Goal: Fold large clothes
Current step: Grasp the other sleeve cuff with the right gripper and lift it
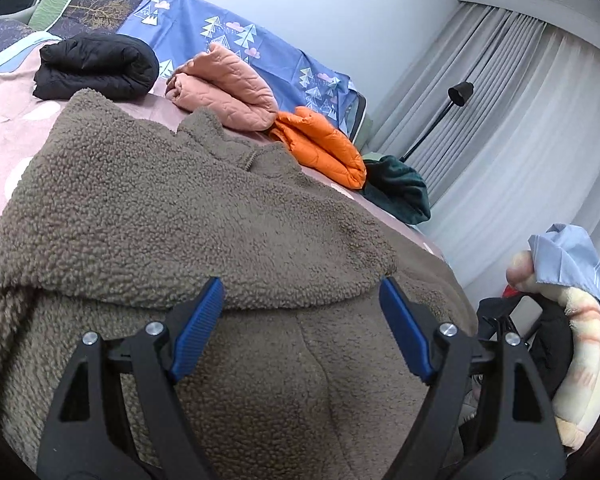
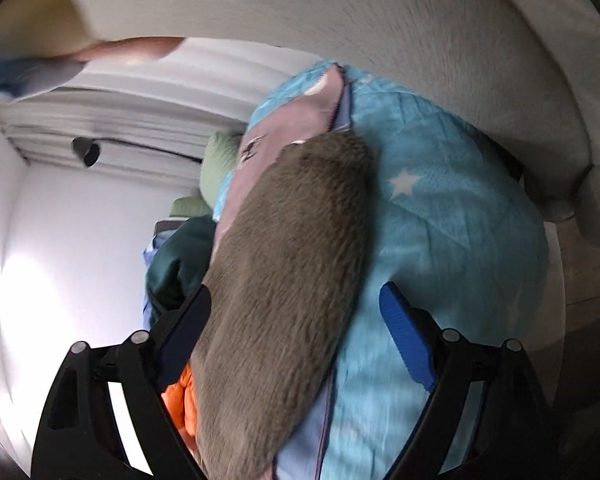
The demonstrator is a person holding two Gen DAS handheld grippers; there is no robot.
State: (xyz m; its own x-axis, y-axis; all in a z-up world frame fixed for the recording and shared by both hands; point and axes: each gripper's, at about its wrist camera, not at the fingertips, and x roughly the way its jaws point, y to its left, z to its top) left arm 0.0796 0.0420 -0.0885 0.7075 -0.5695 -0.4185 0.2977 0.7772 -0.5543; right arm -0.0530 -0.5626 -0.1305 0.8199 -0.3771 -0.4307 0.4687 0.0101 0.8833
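Left tool (image 1: 301,300): jaws wide, empty, over brown fleece garment (image 1: 172,208).
Right tool (image 2: 296,312): jaws wide, holding nothing, fleece edge between them.
Bed (image 1: 4,120): folded jackets along far edge.

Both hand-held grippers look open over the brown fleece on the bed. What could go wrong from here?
1. The brown fleece is thick and already doubled; the left hand-held gripper may pinch only the top layer.
2. It reaches the bed's right edge and might slide off.
3. The orange jacket lies close and could get dragged.
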